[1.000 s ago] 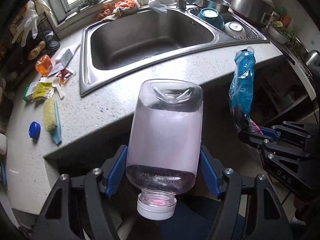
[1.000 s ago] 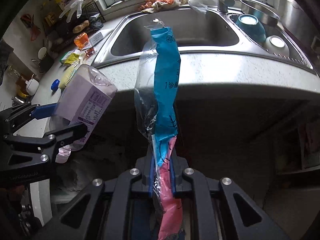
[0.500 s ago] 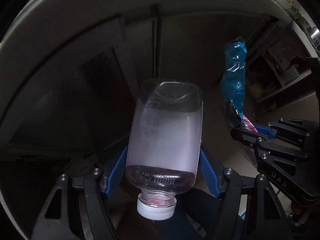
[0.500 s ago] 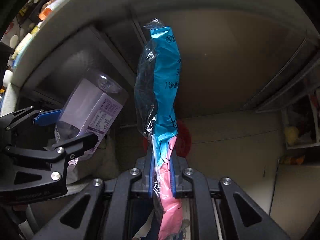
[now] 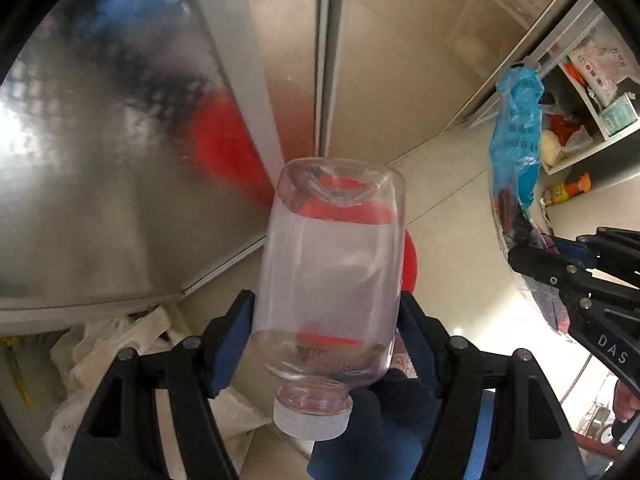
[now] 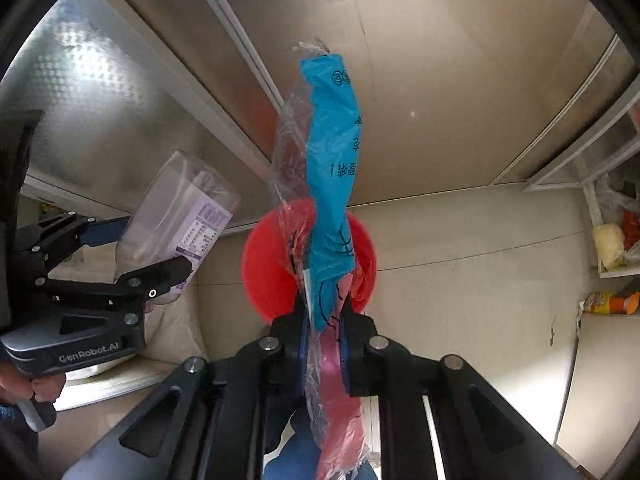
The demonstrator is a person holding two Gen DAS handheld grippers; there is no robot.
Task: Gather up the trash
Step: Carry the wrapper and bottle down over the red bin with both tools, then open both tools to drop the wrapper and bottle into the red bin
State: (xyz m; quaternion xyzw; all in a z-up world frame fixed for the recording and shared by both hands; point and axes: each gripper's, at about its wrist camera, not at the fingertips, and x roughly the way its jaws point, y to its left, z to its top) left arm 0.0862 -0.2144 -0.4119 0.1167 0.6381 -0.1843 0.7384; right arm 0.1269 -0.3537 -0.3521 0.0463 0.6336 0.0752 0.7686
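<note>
You are clamping the left gripper point(image 5: 326, 340) across the bottle point(image 5: 330, 276), cap toward you and base pointing down at the red bin point(image 6: 272, 276). The right gripper point(image 6: 324, 332) is pinching the wrapper point(image 6: 332, 184) shut, lengthwise along its fingers, hanging over that bin, presumably for dropping.

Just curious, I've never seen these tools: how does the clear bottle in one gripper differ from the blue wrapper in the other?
The bottle is rigid, see-through and bulky, so the left gripper holds it with pads set wide apart; the wrapper is thin, crumpled blue and pink film, pinched by the nearly closed right gripper. The bottle is held cap towards the camera; the wrapper stands as a twisted strip. Both are plastic, each clamped in a gripper above a red bin.
</note>
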